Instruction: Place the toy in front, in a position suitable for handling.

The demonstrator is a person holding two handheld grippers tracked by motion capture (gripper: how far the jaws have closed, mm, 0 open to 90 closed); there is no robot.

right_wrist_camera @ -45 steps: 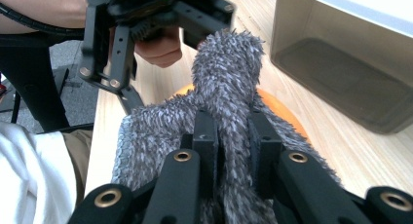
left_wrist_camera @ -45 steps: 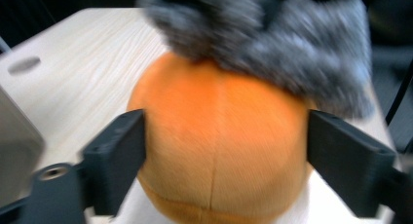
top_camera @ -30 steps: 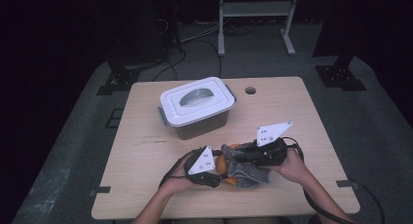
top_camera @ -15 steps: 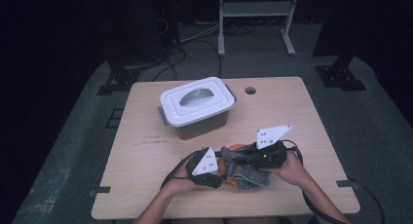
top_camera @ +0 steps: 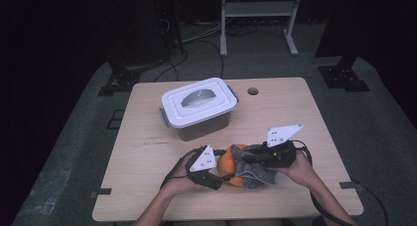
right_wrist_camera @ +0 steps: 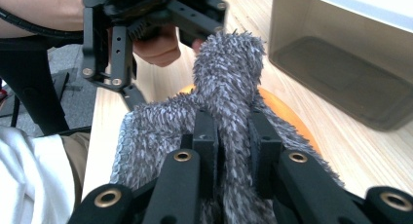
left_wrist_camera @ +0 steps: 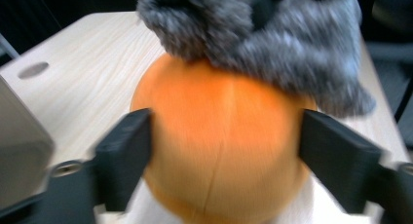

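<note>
**Grey fleece pinched over an orange ball, near edge of the worktop**

Two forearms in from the bottom of the high view, hands low and close together at the near edge. Left tool (top_camera: pixel 216 179) lying almost level, aimed at the ball from the left, grey three-cornered plate on top. Jaws set apart either side of the round orange plush ball (left_wrist_camera: pixel 221 151), having just been opening; left jaw right at the ball's flank, right jaw standing a little clear, no squeeze visible in the blurred left tool view. Right tool (right_wrist_camera: pixel 233 146) reaching in from the right, tilted slightly down, jaws drawn together and clamped on a fold of the shaggy grey fleece cloth (right_wrist_camera: pixel 229 73), pulled up into a ridge between them.

Ball smooth, soft-looking, with a thin stitched seam running down its face. Cloth thick, fuzzy, mottled grey and white, draped over the top and right side of the ball, one edge trailing onto the wood. Ball resting on the worktop between the two tools.

Worktop (top_camera: pixel 147 137) of pale wood grain, rounded corners, a small round hole near the far edge. Behind the ball, well apart, a rectangular translucent grey plastic box with a white lid (top_camera: pixel 199 105) and recessed handle. Around it grey carpet, black cables, dark stands and a pale metal frame in a dim room.
</note>
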